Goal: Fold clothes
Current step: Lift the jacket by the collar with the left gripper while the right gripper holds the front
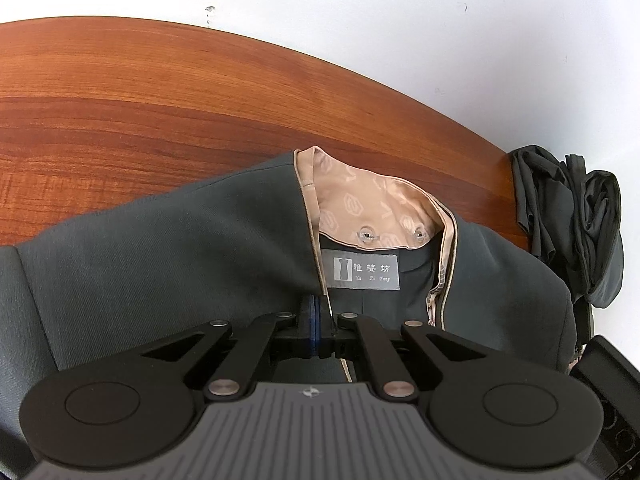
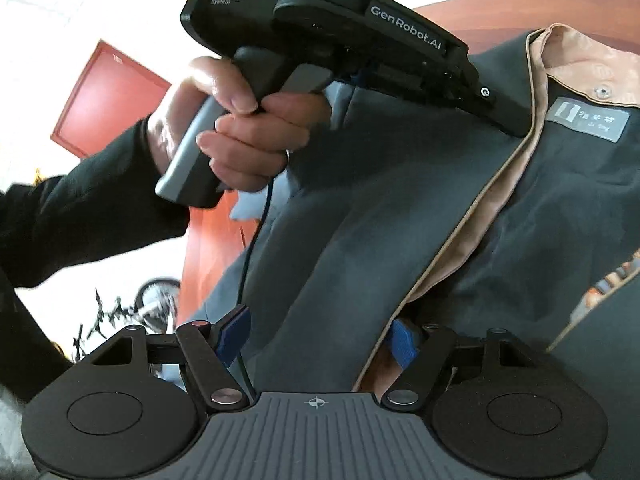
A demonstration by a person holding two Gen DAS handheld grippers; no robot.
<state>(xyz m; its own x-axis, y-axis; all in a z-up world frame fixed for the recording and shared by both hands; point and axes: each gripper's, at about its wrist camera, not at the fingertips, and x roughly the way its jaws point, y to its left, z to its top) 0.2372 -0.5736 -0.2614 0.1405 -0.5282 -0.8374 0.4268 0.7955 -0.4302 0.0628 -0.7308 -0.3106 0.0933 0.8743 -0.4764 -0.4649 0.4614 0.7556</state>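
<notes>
A dark grey jacket (image 1: 168, 256) with beige patterned lining (image 1: 372, 204) and a grey label (image 1: 366, 272) lies on the wooden table (image 1: 160, 92). My left gripper (image 1: 316, 320) is shut on the jacket's beige-piped front edge just below the collar. The right wrist view shows that same left gripper (image 2: 516, 120), held by a hand (image 2: 256, 140), pinching the edge beside the label (image 2: 588, 118). My right gripper (image 2: 320, 340) is open and low over the jacket (image 2: 400, 208). A fold of the cloth lies between its blue pads (image 2: 404, 344), which do not press on it.
A bundle of dark cloth (image 1: 572, 220) sits at the table's right end against the white wall (image 1: 400, 20). The table's left edge (image 2: 208, 248) drops to a white floor. A red door (image 2: 108, 96) stands beyond, and a thin cable (image 2: 250, 264) hangs from the left gripper.
</notes>
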